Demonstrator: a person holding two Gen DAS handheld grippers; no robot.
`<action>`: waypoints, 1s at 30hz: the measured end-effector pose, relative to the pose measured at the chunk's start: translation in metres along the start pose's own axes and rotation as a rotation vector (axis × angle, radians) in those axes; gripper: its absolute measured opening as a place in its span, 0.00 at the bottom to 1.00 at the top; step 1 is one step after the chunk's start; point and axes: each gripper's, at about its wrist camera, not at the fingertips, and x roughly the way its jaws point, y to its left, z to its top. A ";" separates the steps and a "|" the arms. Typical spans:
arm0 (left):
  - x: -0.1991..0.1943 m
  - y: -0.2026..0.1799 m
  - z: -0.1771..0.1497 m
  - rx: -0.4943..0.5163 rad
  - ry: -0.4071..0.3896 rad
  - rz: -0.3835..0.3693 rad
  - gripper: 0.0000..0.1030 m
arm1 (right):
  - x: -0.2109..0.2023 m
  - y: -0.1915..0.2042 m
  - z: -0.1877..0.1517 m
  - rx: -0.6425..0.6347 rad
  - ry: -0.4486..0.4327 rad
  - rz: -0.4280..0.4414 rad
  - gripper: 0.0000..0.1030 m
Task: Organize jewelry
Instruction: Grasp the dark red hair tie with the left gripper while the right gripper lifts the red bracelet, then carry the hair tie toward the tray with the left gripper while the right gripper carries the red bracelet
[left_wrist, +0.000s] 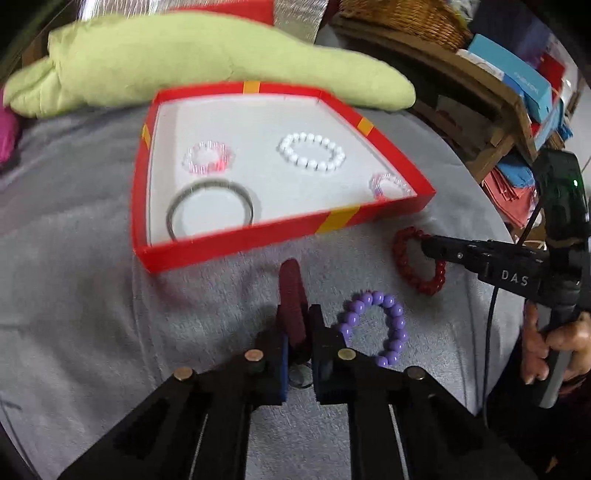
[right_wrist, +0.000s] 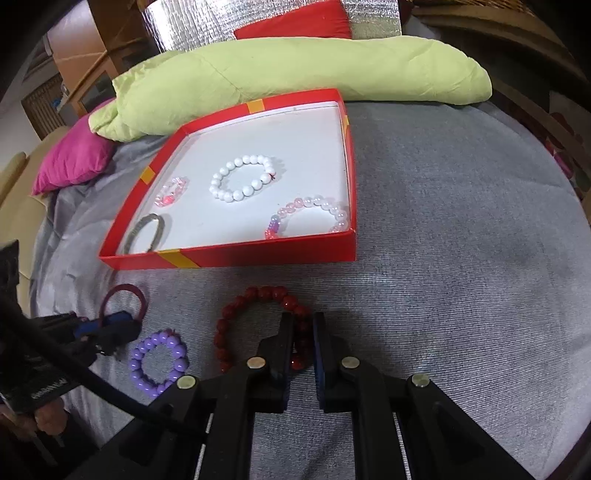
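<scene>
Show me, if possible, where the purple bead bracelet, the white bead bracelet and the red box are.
purple bead bracelet (right_wrist: 159, 362): right wrist view, on the beads at its right side.
white bead bracelet (right_wrist: 221, 176): right wrist view, on the beads at its left side.
red box (right_wrist: 258, 256): right wrist view, on its near outer wall.

"DAS" stands on the right gripper (left_wrist: 424, 246); other print seems illegible.

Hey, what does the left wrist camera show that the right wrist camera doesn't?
Only the left wrist view shows the wicker basket and blue boxes at upper right. Only the right wrist view shows the magenta pillow whole and the silver foil panel clearly. Both show the red box holding four bracelets, the green cushion, the purple bracelet, the dark red beaded bracelet and the maroon bangle.
</scene>
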 end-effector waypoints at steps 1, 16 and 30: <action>-0.005 -0.002 0.001 0.011 -0.030 -0.004 0.09 | -0.002 -0.001 0.000 0.008 -0.003 0.020 0.11; -0.063 0.012 0.016 -0.032 -0.316 -0.132 0.09 | -0.053 0.017 0.008 0.004 -0.158 0.409 0.11; -0.030 0.024 0.002 -0.048 -0.092 -0.033 0.21 | -0.051 -0.001 0.015 0.081 -0.167 0.392 0.11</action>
